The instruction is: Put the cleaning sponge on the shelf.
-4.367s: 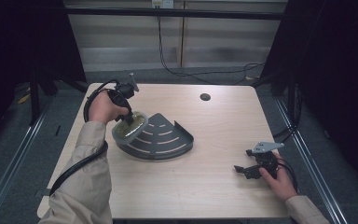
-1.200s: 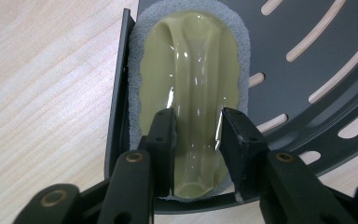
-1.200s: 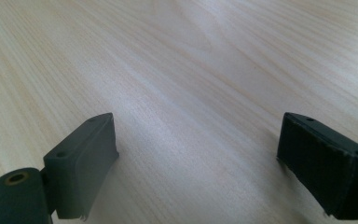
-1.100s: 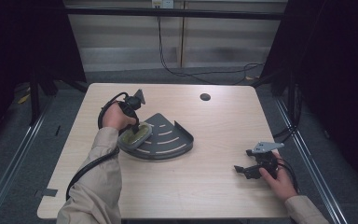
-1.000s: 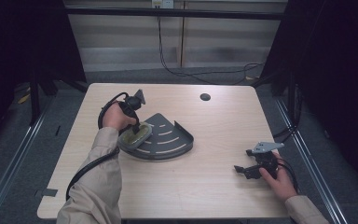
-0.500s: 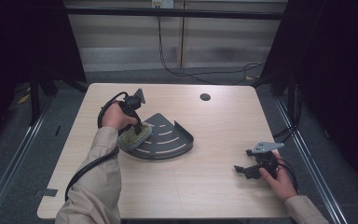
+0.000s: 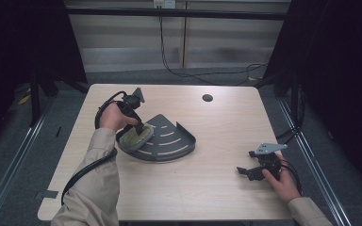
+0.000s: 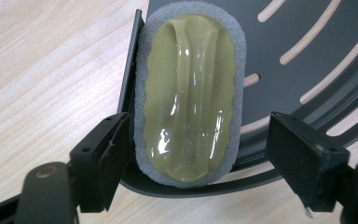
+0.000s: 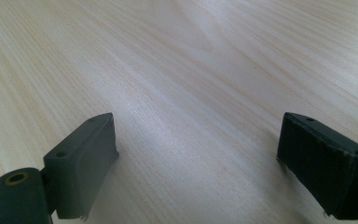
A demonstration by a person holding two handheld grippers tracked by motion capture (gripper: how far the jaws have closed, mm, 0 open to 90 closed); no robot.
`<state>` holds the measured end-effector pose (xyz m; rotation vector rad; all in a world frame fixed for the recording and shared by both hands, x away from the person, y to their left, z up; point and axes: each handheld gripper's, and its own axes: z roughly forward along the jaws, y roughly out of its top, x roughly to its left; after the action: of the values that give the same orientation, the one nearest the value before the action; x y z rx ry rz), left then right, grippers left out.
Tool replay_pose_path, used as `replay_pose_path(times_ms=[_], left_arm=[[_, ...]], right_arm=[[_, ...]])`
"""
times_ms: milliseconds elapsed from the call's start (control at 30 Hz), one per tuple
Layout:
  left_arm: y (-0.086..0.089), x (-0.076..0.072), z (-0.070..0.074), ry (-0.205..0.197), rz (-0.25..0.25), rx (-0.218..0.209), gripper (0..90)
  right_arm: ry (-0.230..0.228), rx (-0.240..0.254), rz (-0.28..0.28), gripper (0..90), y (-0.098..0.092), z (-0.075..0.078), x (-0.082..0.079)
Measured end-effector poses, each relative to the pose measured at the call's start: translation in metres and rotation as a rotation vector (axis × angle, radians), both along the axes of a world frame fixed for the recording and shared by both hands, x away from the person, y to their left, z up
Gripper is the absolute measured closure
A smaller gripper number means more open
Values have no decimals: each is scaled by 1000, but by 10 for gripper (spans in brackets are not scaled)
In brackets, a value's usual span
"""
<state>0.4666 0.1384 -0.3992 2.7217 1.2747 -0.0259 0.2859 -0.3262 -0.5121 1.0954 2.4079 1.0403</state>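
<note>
While jaws just opening off olive-green oval sponge with grey foam rim | left gripper wide, sponge between, untouched | sponge at left edge of dark grey slotted quarter-round metal rack, overhanging slightly | risk: snagging on retreat, tipping sponge off rack | right gripper wide, holding nothing, well right of rack

Counting the things lying on the surface

One yellow-green sponge is sitting between the jaws of the left hand-held gripper, inside one dark slotted corner rack; two hand-held grippers are showing, the right hand-held gripper lying well apart from both.
</note>
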Motion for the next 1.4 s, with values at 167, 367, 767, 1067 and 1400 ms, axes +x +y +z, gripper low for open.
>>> replay_pose_path(times_ms=[167, 367, 767, 1067, 1400], left_arm=[[4, -2, 3, -4, -3, -6, 194], [8, -5, 7, -17, 2, -13, 179], [19, -15, 11, -28, 18, -45, 169], [33, -24, 15, -25, 35, -56, 169], [45, -37, 20, -35, 50, -73, 163]], right_arm=[[0, 0, -1, 111, 0, 0, 0], [0, 0, -1, 111, 0, 0, 0], [1, 0, 0, 111, 0, 0, 0], [1, 0, -1, 111, 0, 0, 0], [0, 0, -1, 111, 0, 0, 0]])
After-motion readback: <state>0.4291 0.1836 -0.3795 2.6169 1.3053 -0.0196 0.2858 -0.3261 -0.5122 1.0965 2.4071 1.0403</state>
